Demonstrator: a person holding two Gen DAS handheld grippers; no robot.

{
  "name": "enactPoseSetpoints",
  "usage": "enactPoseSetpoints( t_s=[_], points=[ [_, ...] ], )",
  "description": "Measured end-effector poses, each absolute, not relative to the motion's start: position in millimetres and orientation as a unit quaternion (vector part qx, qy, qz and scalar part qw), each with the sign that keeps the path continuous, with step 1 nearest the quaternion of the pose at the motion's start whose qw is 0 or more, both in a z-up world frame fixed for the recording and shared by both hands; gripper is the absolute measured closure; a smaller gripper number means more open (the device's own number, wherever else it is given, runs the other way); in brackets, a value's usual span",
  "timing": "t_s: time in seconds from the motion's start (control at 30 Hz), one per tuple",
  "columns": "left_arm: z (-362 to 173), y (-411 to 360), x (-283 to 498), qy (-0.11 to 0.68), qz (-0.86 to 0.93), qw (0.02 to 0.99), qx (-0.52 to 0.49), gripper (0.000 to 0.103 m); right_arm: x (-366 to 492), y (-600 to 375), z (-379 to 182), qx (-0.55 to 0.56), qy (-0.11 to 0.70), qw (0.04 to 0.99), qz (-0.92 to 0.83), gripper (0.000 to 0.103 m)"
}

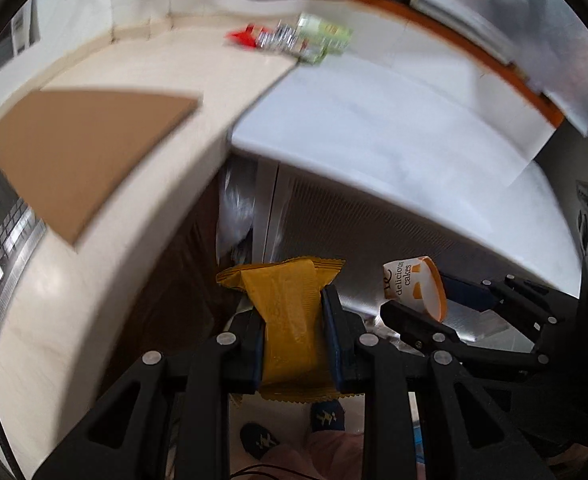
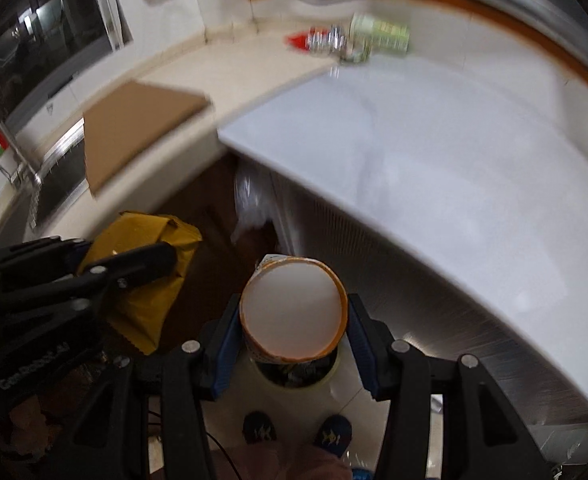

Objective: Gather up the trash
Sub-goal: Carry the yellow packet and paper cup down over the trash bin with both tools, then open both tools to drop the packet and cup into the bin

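**2 pieces in hand, more trash on the counter**

On the left, the left gripper is clamped on a yellow wrapper. On the right, the right gripper grips a paper cup above a bin near the floor. Far on the counter, wrappers are not yet collected.

Home kitchen: stone countertop, sink, tiled walls.
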State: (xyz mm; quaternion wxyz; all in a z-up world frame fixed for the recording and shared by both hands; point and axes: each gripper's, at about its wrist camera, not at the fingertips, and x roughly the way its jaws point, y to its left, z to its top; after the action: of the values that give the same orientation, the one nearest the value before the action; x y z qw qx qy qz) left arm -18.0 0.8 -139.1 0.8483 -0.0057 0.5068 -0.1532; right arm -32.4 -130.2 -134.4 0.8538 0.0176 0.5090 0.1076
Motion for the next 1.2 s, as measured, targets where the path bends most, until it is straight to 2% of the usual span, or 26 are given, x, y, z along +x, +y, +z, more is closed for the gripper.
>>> enactPoseSetpoints(
  t_s=[0.43, 0.63, 0.73, 0.83, 0.9, 0.93, 1.0, 1.07, 1.2],
  points=[
    [-310, 2, -9, 0.566, -0.098, 0.818, -0.032, 0.080, -30, -130, -315, 0.026, 0.569, 0.810, 0.136, 0.053],
    [-370, 7, 5, 0.579, -0.097, 0.809, -0.035, 0.079, -21, -120, -388, 0.030, 0.583, 0.800, 0.141, 0.052],
    [-385, 13, 6, 0.581, -0.102, 0.807, -0.033, 0.075, -16, -117, -412, 0.043, 0.583, 0.798, 0.146, 0.052],
    [-401, 12, 13, 0.581, -0.100, 0.808, -0.017, 0.064, -7, -114, -433, 0.055, 0.584, 0.795, 0.155, 0.052],
    [-412, 13, 17, 0.581, -0.096, 0.808, -0.011, 0.048, -2, -111, -445, 0.050, 0.586, 0.794, 0.154, 0.052],
    [-414, 13, 18, 0.580, -0.091, 0.810, -0.006, 0.046, 0, -112, -448, 0.044, 0.587, 0.794, 0.153, 0.051],
    [-418, 14, 20, 0.581, -0.090, 0.809, -0.002, 0.037, 3, -109, -454, 0.033, 0.585, 0.796, 0.150, 0.046],
    [-420, 15, 20, 0.579, -0.087, 0.811, 0.002, 0.030, 3, -108, -457, 0.028, 0.581, 0.799, 0.150, 0.034],
    [-420, 15, 17, 0.581, -0.088, 0.809, 0.006, 0.025, 0, -110, -458, 0.027, 0.582, 0.799, 0.148, 0.034]
  ],
)
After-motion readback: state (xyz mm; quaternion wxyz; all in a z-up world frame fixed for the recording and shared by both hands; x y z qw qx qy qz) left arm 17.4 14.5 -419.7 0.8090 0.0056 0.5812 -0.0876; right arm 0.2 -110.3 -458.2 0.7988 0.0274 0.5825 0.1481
